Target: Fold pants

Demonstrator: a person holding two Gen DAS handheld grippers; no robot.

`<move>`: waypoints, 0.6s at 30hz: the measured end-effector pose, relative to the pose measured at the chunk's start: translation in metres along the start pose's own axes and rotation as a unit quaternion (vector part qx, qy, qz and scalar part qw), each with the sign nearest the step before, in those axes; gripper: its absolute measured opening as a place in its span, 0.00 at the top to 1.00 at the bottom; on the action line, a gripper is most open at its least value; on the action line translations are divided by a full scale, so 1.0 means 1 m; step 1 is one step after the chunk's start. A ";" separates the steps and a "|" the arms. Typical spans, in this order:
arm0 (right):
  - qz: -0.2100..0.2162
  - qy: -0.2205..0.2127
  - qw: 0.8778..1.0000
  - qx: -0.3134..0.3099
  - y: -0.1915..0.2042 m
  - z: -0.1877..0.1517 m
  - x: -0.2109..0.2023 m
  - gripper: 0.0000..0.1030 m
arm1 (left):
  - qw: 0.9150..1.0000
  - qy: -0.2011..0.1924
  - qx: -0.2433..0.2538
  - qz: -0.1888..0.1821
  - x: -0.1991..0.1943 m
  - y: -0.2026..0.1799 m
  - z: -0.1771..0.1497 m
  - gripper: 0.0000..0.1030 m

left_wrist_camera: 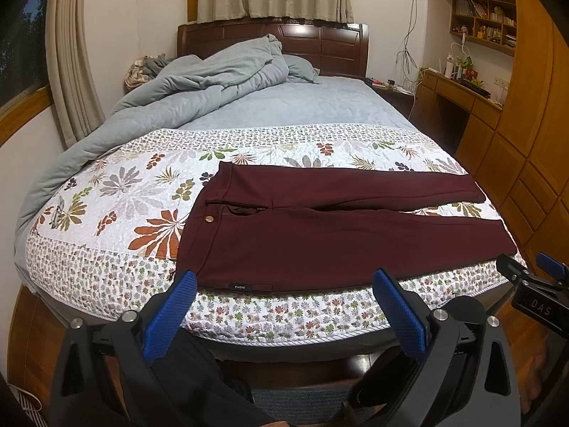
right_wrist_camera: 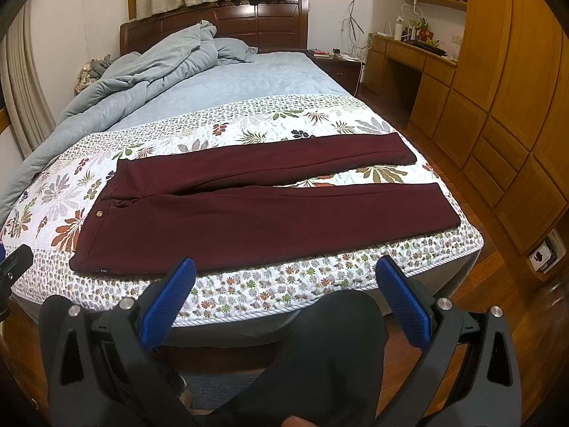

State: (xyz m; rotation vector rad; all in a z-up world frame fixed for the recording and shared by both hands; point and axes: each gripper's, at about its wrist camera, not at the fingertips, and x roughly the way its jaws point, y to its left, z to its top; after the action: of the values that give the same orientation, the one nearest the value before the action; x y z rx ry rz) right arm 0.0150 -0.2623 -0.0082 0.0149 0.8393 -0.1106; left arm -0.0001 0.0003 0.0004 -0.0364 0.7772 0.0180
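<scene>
Dark maroon pants (left_wrist_camera: 330, 227) (right_wrist_camera: 249, 210) lie flat across the foot of the bed, waistband at the left, both legs stretched to the right with a narrow gap between them. A gold button (left_wrist_camera: 209, 218) sits at the waist. My left gripper (left_wrist_camera: 284, 281) hovers open just off the bed's near edge, in front of the waist and hip part. My right gripper (right_wrist_camera: 286, 270) is open too, short of the near leg. Neither touches the cloth. The right gripper's tip (left_wrist_camera: 533, 277) also shows at the far right of the left wrist view.
The pants rest on a white floral quilt (left_wrist_camera: 124, 192) (right_wrist_camera: 320, 117). Behind lie a rumpled grey-blue duvet (left_wrist_camera: 185, 85) and a dark wooden headboard (left_wrist_camera: 320, 42). Wooden wardrobes (right_wrist_camera: 498, 106) and a desk (right_wrist_camera: 409, 57) line the right wall. A person's dark-clad leg (right_wrist_camera: 320, 356) stands below the bed edge.
</scene>
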 end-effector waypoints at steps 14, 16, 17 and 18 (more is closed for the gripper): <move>-0.002 -0.003 1.000 -0.005 0.001 0.004 -0.003 0.02 | 1.000 -0.003 0.000 0.000 0.000 0.000 0.005 0.03; -0.003 -0.003 1.000 -0.005 0.002 0.004 -0.004 0.02 | 1.000 -0.003 0.000 0.000 0.001 0.000 0.004 0.03; -0.002 -0.003 1.000 -0.005 0.002 0.004 -0.003 0.02 | 1.000 -0.003 0.000 0.000 0.002 0.000 0.004 0.03; -0.003 -0.004 1.000 -0.005 0.001 0.004 -0.003 0.02 | 1.000 -0.003 0.000 0.000 0.002 0.000 0.005 0.03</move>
State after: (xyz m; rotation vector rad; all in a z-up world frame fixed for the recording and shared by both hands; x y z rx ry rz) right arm 0.0157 -0.2611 -0.0034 0.0027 0.8325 -0.1118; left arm 0.0046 0.0005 0.0021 -0.0361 0.7717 0.0183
